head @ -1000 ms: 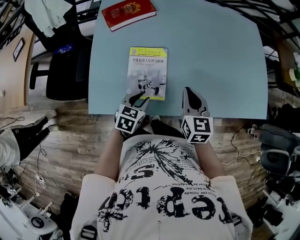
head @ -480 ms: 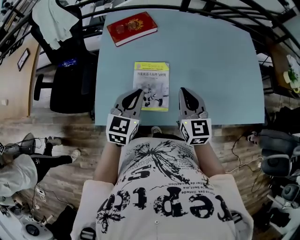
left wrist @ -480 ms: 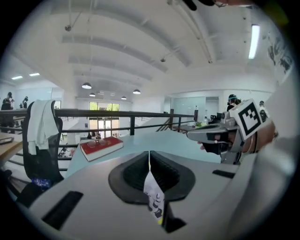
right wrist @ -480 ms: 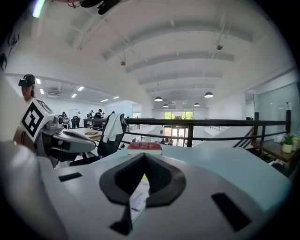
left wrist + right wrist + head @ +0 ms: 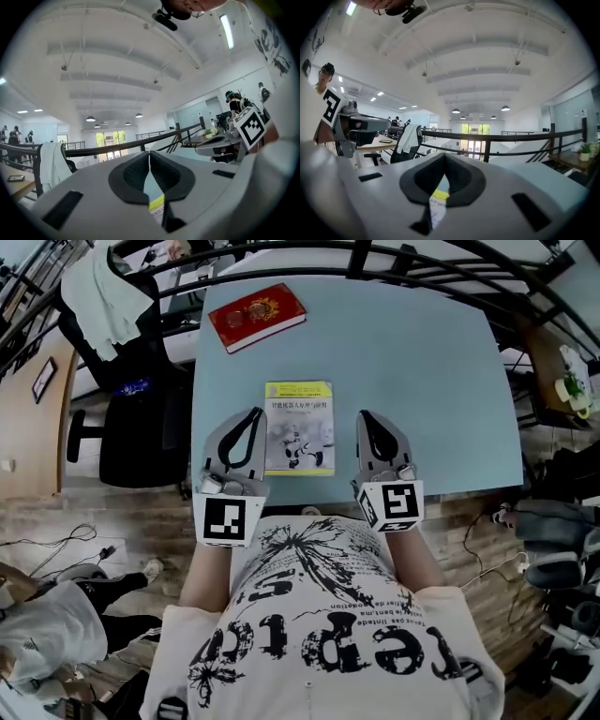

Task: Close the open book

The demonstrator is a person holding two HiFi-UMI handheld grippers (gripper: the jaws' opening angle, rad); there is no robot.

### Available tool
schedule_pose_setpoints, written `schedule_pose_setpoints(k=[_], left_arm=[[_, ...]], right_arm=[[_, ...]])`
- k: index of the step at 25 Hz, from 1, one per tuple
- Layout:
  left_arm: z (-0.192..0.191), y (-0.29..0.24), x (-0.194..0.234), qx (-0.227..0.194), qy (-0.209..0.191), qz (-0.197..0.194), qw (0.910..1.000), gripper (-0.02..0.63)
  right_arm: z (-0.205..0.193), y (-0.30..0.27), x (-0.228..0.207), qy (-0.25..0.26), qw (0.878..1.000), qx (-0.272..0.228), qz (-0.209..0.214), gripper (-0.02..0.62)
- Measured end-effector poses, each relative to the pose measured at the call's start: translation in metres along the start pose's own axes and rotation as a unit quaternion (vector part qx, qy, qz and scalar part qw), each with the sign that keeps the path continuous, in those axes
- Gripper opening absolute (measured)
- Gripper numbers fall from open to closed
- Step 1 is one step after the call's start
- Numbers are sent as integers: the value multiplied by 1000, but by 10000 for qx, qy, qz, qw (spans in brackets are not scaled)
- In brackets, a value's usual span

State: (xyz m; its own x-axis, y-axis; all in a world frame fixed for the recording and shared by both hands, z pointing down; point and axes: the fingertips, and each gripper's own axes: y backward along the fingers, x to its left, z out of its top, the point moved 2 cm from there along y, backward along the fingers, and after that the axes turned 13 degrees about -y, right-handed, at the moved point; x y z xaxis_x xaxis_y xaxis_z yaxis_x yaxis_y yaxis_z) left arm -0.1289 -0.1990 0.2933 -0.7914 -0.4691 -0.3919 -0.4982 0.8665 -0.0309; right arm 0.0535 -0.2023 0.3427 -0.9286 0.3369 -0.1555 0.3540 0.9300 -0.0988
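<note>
Pale blue tabletop [image 5: 422, 381] in an open-plan hall, seen from above. The book [image 5: 298, 427], yellow and white, lies closed and flat near the tabletop's front edge, between the two grippers. A red book [image 5: 256, 317] lies closed near the far left corner, well apart from it.

Left gripper [image 5: 253, 415]: just beside the book's left edge, fingers [image 5: 131, 176] clenched together on nothing. Right gripper [image 5: 366, 418]: near its right edge, fingers [image 5: 461, 176] likewise clenched and empty. Both grippers appear raised above the tabletop, though contact cannot be ruled out.

A black chair [image 5: 131, 437] draped with a white cloth [image 5: 108, 292] stands left of the tabletop.
</note>
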Motion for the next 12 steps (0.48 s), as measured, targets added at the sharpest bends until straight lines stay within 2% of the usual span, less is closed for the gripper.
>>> schedule_pose_setpoints(k=[3, 9, 12], left_arm=[[1, -1, -3, -23, -153, -52, 9999, 23], [-7, -3, 1, 31, 176, -97, 9998, 23], [-10, -5, 6, 45, 204, -84, 9997, 23]], right_arm=[[0, -1, 0, -17, 10000, -24, -39, 9], [2, -2, 1, 20, 9999, -59, -83, 9], [3, -4, 2, 63, 9999, -68, -94, 9]])
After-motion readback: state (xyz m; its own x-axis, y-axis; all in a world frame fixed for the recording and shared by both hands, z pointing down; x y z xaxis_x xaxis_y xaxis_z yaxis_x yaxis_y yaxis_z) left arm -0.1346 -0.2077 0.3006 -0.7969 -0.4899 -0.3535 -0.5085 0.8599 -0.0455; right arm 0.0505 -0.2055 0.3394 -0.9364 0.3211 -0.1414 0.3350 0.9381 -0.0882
